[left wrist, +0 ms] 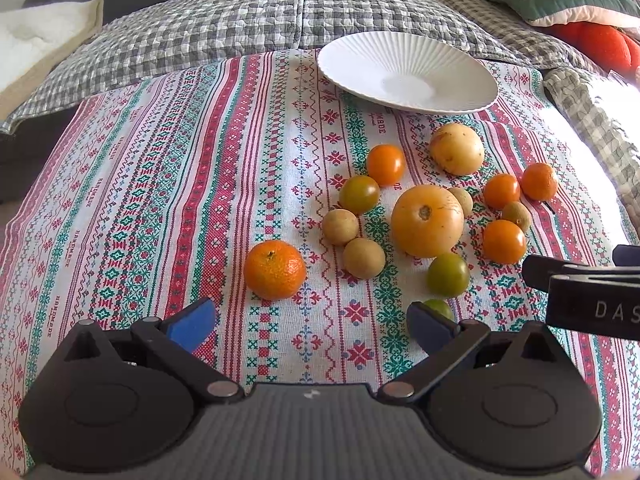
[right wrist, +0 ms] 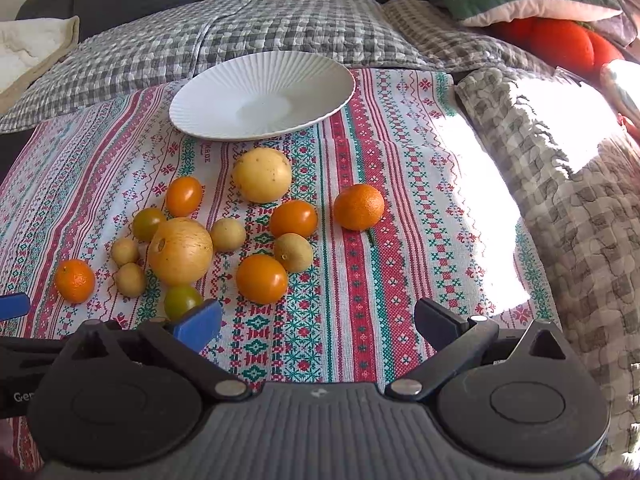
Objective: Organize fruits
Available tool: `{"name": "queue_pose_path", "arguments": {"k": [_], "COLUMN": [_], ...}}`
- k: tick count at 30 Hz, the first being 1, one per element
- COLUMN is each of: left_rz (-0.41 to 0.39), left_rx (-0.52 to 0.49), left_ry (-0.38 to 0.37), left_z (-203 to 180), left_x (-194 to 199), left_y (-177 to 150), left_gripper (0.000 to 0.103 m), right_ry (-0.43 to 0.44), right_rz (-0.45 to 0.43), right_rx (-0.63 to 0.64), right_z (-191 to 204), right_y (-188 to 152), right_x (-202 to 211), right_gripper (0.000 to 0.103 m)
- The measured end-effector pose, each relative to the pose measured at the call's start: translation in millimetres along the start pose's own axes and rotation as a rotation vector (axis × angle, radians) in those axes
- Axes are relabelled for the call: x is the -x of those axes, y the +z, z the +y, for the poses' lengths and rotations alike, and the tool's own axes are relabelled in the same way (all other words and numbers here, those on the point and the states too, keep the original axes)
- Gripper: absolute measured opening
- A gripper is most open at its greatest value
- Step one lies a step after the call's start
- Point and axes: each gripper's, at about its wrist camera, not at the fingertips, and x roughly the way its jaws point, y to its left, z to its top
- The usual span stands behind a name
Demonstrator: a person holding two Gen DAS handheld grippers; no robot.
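Fruits lie loose on a striped embroidered cloth point(left wrist: 160, 184) spread over the surface, none of them on the white ribbed plate point(left wrist: 360, 60) that sits empty at the far edge of the cloth.

From the left wrist view, the left claw point(left wrist: 312, 326) hangs open above the cloth with nothing between its fingers; its blue pad point(left wrist: 192, 326) shows on the left finger. Just ahead of it sits a mandarin point(left wrist: 275, 269). To the right is the main cluster: a large yellow-orange fruit point(left wrist: 427, 220), a pale yellow round fruit point(left wrist: 457, 148) nearer the plate, several orange tomatoes, green tomatoes and small tan fruits. One green tomato point(left wrist: 439, 308) is partly hidden behind the right finger. A second mandarin point(left wrist: 539, 181) lies at the far right of the group. Part of the right claw point(left wrist: 592, 288) enters from the right edge. A grey checked quilt point(left wrist: 240, 24) lies beyond the cloth.

From the right wrist view, the right claw point(right wrist: 318, 324) is likewise spread wide and empty, low over the cloth. The plate point(right wrist: 224, 92) is ahead and slightly left. The cluster lies to the left of centre, with the large yellow-orange fruit point(right wrist: 181, 251) near its middle and an orange tomato point(right wrist: 261, 279) closest to the claw's gap. A mandarin point(right wrist: 359, 206) sits apart on the right. The tip of the left claw point(right wrist: 14, 306) shows at the left edge. Bright sunlight washes out the cloth's right side.
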Motion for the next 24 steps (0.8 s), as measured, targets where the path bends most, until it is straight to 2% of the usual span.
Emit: {"name": "queue_pose_path", "arguments": {"k": [24], "left_rz": [-0.008], "left_rx": [0.003], "left_ry": [-0.001], "left_z": [-4.5], "left_x": [-0.7], "left_y": [3.6], "left_gripper": [0.098], "right_ry": [0.003], "right_rz": [-0.027], "right_rx": [-0.018], "right_z": [-3.7], "right_y": [5.9], "right_x": [8.5], "right_gripper": [0.103]}}
